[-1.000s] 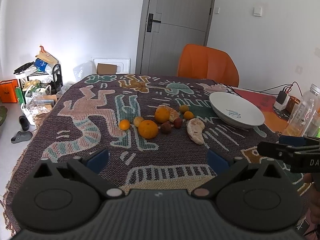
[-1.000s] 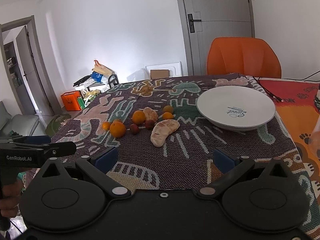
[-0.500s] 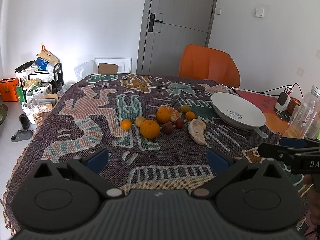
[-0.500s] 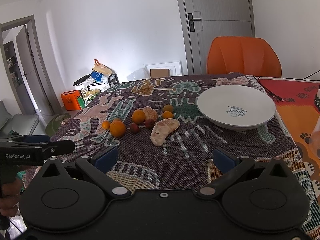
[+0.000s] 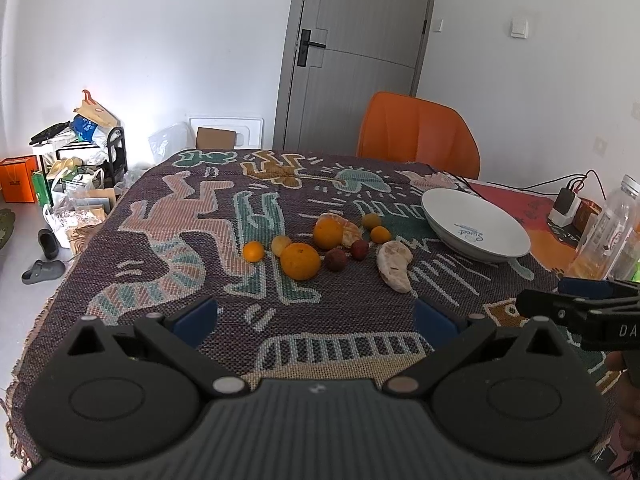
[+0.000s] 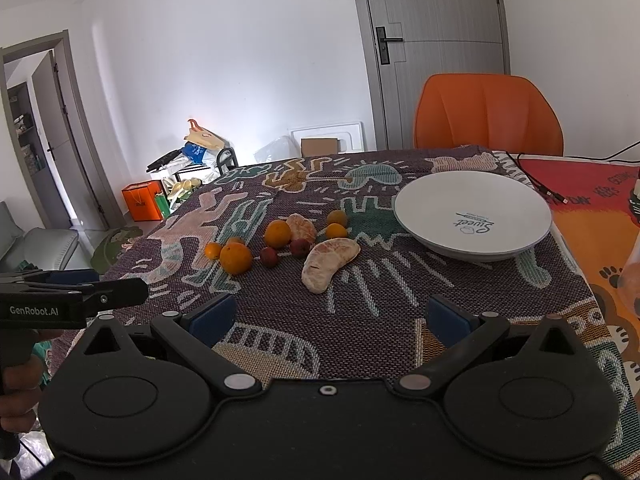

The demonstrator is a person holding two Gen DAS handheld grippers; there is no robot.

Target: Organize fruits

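We hold both grippers low over the near edge of the table, and neither touches any fruit. Our left gripper (image 5: 314,318) has its blue pads spread wide with only cloth (image 5: 168,248) between them; our right gripper (image 6: 328,316) is likewise released, its fingers wide apart and holding nothing. In the right wrist view the left gripper shows side-on at the left edge, gripped by a hand (image 6: 18,380); from that angle we cannot read its jaws, though its own camera settles it.

The fruit lies in a loose cluster near the middle of the patterned cloth, well ahead of both grippers. Nearest us is a big orange (image 5: 300,261), with a small orange (image 5: 253,251) to its left and a yellowish fruit (image 5: 281,245) between them, slightly behind. A second orange (image 5: 328,233) sits farther back, touching a peeled mandarin (image 5: 351,232). Two dark red fruits (image 5: 336,259) (lychee-like, too small to be sure) lie just right of the big orange. Two small yellow-orange fruits (image 5: 376,227) sit behind them. A pale peeled segment (image 5: 394,266), curved, lies on the right side of the cluster.

The white bowl (image 6: 472,216) stands to the right of the fruit, apart from it, with nothing inside. An orange chair (image 6: 488,116) stands at the far side of the table, and a clear bottle (image 5: 612,232) at the right edge.
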